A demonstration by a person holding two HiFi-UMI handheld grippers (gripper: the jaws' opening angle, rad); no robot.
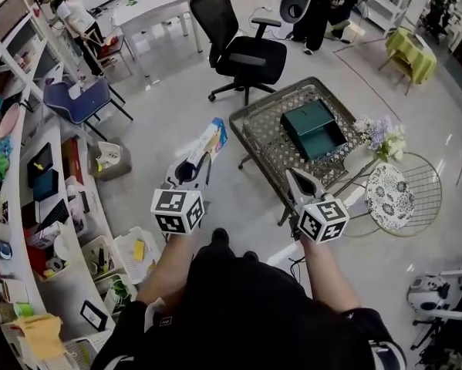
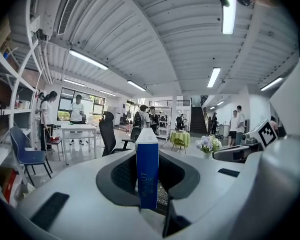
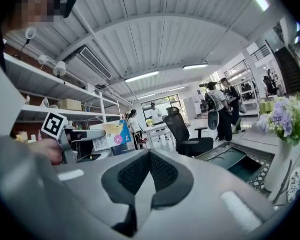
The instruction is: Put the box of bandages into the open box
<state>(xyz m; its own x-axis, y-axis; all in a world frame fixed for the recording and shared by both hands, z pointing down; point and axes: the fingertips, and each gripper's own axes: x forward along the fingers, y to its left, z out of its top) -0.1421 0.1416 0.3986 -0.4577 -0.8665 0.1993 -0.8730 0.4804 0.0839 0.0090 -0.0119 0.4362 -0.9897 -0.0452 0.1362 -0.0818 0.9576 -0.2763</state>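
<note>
The left gripper (image 1: pixel 190 172) is clamped on the box of bandages (image 1: pixel 209 145). In the left gripper view its narrow blue edge stands upright between the pads, and most of its length juts out past the jaws. The right gripper (image 1: pixel 294 177) carries nothing and its jaws are pressed together.

The bandage box is in the air over the floor, well apart from the open box (image 1: pixel 314 128), a dark green one that lies on the wire-mesh table (image 1: pixel 255 133) ahead and to the right.

The grip looks like the weak point. Held by one end only, the long carton could swing or slide in the pads if it is moved quickly or bumped, and its free end could catch the table's near rim on the way in. A careless release might land it on the mesh or on the green box's wall rather than inside.

A vase of flowers (image 1: pixel 381 136) stands just beside the open box on its far right — a wide sweep could topple it. The black office chair (image 1: pixel 242 52) sits behind the table and the shelves (image 1: pixel 30 206) line the left, both out of the path.
</note>
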